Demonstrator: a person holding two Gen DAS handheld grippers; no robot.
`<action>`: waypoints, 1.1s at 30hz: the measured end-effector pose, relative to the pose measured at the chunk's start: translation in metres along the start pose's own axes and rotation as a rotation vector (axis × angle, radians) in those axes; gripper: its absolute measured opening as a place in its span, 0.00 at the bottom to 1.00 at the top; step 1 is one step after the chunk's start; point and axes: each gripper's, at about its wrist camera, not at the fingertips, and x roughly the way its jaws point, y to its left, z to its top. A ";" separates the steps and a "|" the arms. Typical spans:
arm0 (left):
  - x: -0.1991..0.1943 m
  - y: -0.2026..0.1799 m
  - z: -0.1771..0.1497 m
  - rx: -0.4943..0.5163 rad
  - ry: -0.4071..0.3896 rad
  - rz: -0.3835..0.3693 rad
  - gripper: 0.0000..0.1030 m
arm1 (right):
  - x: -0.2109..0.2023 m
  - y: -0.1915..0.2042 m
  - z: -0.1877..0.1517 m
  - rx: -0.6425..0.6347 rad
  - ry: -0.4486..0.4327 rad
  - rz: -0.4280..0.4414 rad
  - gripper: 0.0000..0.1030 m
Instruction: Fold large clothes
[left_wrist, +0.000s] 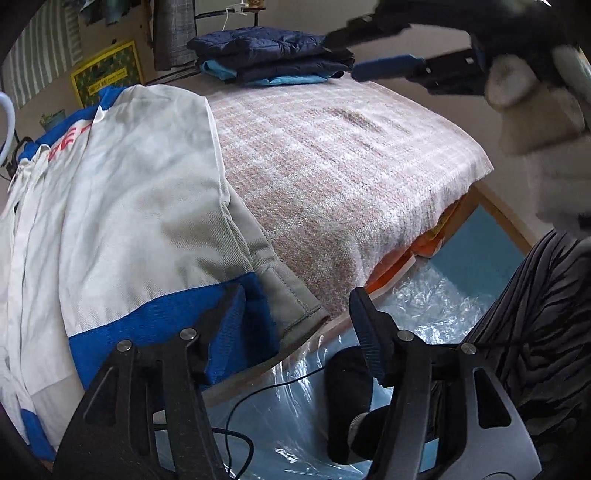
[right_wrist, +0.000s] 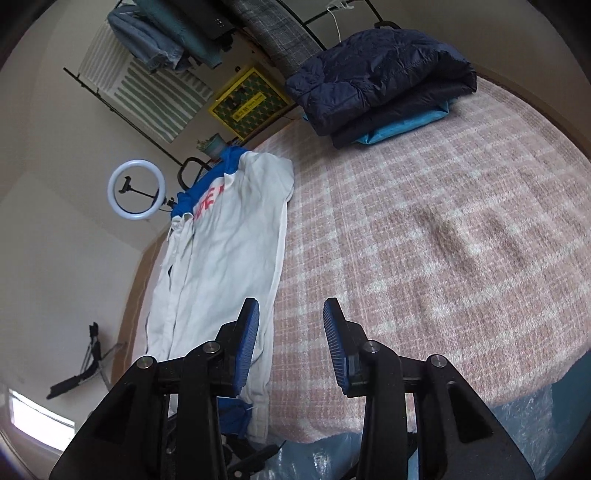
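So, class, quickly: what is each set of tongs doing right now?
Left tongs: open, holding nothing.
Right tongs: open, holding nothing.

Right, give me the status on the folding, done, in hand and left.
Done: a navy jacket sits folded on a blue garment at the far end of the pink plaid blanket. In hand: nothing; left tongs and right tongs are open and empty. Left: the white and blue garment, lying long, apparently part-folded.

Left black two-finger gripper with blue ribbed pads (left_wrist: 295, 314) is pointing steeply down, jaws standing apart, nothing between them. Right black two-finger gripper with blue ribbed pads (right_wrist: 290, 325) is tilting down, jaws parted and empty; in the left wrist view a white-gloved hand (left_wrist: 535, 110) is gripping it.
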 end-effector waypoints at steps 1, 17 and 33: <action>0.000 0.000 -0.001 0.009 -0.004 0.005 0.56 | 0.003 0.003 0.007 -0.006 0.004 0.005 0.34; -0.053 0.085 0.005 -0.448 -0.112 -0.318 0.09 | 0.137 0.009 0.071 0.067 0.126 0.058 0.50; -0.068 0.106 -0.018 -0.563 -0.169 -0.385 0.08 | 0.213 0.016 0.090 0.216 0.163 0.076 0.04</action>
